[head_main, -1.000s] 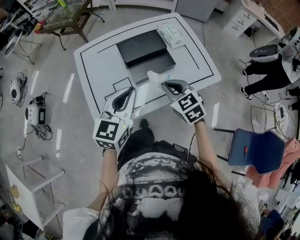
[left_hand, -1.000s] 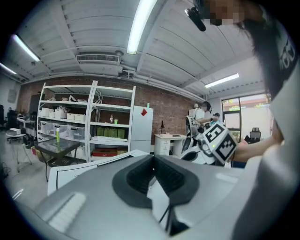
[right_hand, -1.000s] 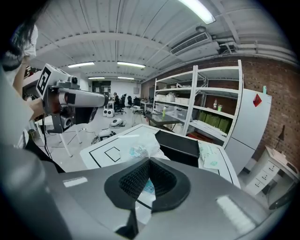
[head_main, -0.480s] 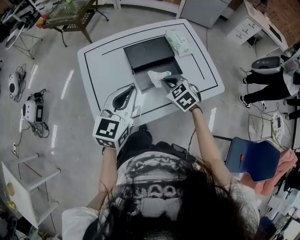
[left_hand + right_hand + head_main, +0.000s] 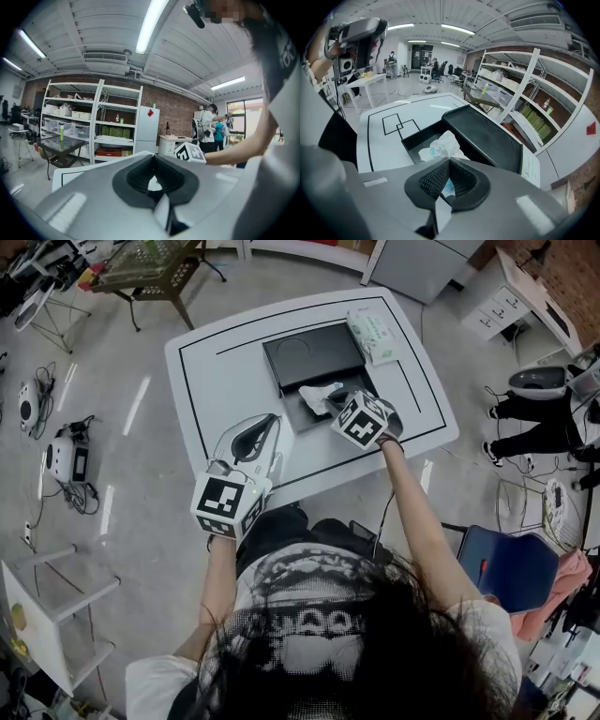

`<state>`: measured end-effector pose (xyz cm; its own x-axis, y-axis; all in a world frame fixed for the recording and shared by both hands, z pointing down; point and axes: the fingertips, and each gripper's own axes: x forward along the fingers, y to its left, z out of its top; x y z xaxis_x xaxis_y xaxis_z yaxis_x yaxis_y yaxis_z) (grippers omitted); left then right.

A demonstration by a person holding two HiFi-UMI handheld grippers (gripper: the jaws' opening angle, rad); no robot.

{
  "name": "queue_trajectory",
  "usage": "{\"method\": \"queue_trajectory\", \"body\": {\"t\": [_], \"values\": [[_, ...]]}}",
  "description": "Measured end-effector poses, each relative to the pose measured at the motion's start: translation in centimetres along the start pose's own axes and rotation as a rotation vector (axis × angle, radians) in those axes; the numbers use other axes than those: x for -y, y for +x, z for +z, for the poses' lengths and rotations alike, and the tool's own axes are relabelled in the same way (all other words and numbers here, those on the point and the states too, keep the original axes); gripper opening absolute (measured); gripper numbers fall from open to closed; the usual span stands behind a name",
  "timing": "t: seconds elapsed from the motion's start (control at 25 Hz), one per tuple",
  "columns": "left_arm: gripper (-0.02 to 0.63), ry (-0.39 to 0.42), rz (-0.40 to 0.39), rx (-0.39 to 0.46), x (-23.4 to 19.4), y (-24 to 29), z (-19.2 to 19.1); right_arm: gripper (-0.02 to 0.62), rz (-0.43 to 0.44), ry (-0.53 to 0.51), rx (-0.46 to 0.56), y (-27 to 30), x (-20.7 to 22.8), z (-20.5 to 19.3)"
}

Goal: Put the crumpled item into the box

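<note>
Your right gripper (image 5: 446,186), clamped on the crumpled item (image 5: 439,146) just above the box (image 5: 417,136), could spill it over the box's near wall if released early; left gripper (image 5: 268,426) closed, empty.

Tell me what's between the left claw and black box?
Only bare white tabletop, in the head view, lies between the left claw and the open black box.

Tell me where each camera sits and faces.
Head view: on the person's head, steeply down at the table; hair, forearms, left tool, right tool show.
Left gripper view: on the left tool, level toward shelves; right arm shows.
Right gripper view: on the right tool, toward the box, jaws holding the crumpled item; torso at left.
Head and right gripper views share box and crumpled item.
</note>
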<state>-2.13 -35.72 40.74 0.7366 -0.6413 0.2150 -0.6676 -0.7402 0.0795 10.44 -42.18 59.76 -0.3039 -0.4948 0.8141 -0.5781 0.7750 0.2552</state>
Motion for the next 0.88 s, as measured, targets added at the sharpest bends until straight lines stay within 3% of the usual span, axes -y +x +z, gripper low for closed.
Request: {"method": "queue_trajectory", "body": {"t": [0.48, 0.88], "values": [[0.000, -0.026, 0.063, -0.003, -3.8, -0.8, -0.7, 0.005, 0.045, -0.130, -0.135, 5.0, 0.9, -0.1], [0.000, -0.042, 0.099, -0.014, -5.6, -1.5, -1.3, 0.015, 0.060, -0.087, -0.147, 6.9, 1.4, -0.3]]}}
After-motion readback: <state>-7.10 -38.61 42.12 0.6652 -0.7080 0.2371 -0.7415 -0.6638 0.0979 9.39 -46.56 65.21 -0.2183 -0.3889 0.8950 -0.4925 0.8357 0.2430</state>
